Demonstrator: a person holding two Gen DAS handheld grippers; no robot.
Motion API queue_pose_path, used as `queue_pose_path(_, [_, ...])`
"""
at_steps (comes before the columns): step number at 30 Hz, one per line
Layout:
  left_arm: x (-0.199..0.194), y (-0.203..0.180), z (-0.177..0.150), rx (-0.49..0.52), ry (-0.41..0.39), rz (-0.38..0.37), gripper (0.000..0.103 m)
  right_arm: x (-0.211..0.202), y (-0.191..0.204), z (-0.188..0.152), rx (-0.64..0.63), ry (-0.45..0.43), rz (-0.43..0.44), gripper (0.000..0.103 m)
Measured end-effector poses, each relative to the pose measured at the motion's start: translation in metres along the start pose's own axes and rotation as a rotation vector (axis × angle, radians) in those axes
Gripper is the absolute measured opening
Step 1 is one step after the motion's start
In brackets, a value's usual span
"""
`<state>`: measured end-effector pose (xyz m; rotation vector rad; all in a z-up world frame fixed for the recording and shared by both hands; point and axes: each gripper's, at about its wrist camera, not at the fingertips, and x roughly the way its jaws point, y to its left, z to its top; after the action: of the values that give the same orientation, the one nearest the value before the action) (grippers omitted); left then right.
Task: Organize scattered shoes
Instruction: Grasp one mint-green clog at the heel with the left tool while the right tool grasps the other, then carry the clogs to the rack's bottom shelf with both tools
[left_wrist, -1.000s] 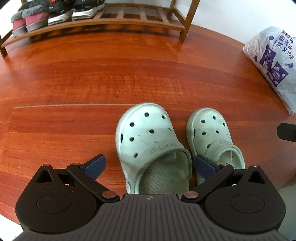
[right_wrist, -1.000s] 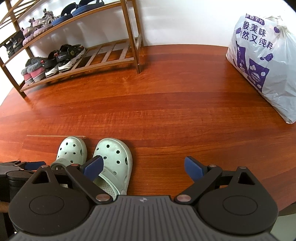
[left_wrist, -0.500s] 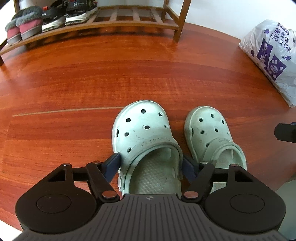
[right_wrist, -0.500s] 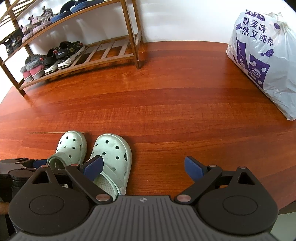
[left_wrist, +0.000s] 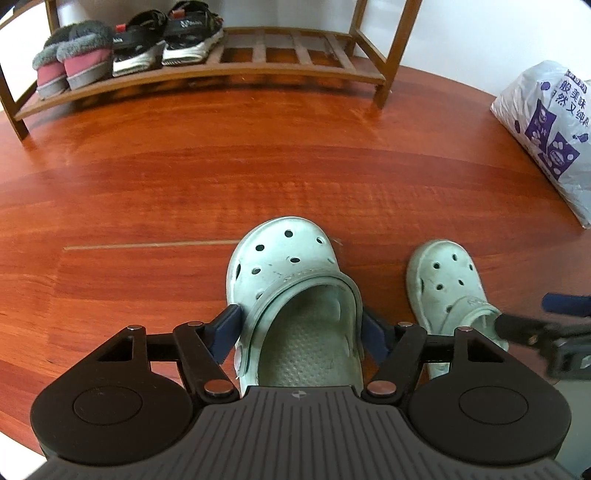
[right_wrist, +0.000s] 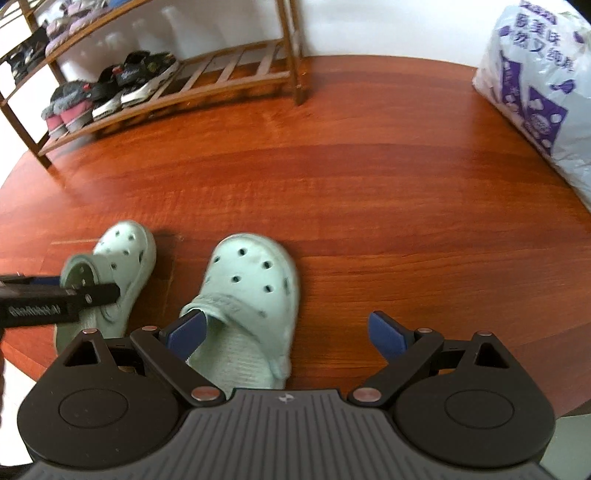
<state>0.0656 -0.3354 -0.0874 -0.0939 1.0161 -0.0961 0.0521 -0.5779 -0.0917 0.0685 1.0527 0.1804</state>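
Black ribbed tool (left_wrist: 301, 325), blue fingertips (left_wrist: 227, 326)

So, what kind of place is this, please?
Probably a home entryway: a wooden shoe rack holding slippers and sandals stands against the wall, mint clogs sit on the wood floor, and a printed plastic bag lies nearby.

Matt foam-like clogs (left_wrist: 291, 273); glossy wood floor (left_wrist: 221, 177); crinkly plastic bag (left_wrist: 554, 129).

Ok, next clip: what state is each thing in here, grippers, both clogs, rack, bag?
Left gripper: shut on the left clog's heel end.
Left clog: upright, lifted; its shadow shows on the floor in the right wrist view.
Right gripper: open, around the right clog's heel.
Right clog: upright on the floor.
Shoe rack: bottom shelf part filled.
Plastic bag: on the floor.
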Motion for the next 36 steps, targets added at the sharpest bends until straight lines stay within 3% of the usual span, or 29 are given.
queue_pose_path(11, [-0.005, 0.040, 0.020, 0.021, -0.002, -0.009, 0.070, 0.016, 0.033, -0.006, 0.050, -0.005, -0.081, 0.102])
queue_pose_path(19, [0.000, 0.072, 0.055, 0.024, -0.026, -0.019, 0.070, 0.029, 0.057, -0.011, 0.083, -0.008, -0.148, 0.102])
queue_pose_path(28, [0.018, 0.095, 0.118, 0.062, -0.083, -0.030, 0.070, 0.045, 0.062, -0.017, 0.150, -0.017, -0.238, 0.092])
queue_pose_path(30, [0.025, 0.097, 0.132, 0.082, -0.096, -0.032, 0.070, 0.045, 0.066, -0.018, 0.160, -0.027, -0.251, 0.081])
queue_pose_path(36, [0.043, 0.096, 0.173, 0.114, -0.134, -0.041, 0.071, 0.038, 0.073, -0.017, 0.201, -0.053, -0.281, 0.076])
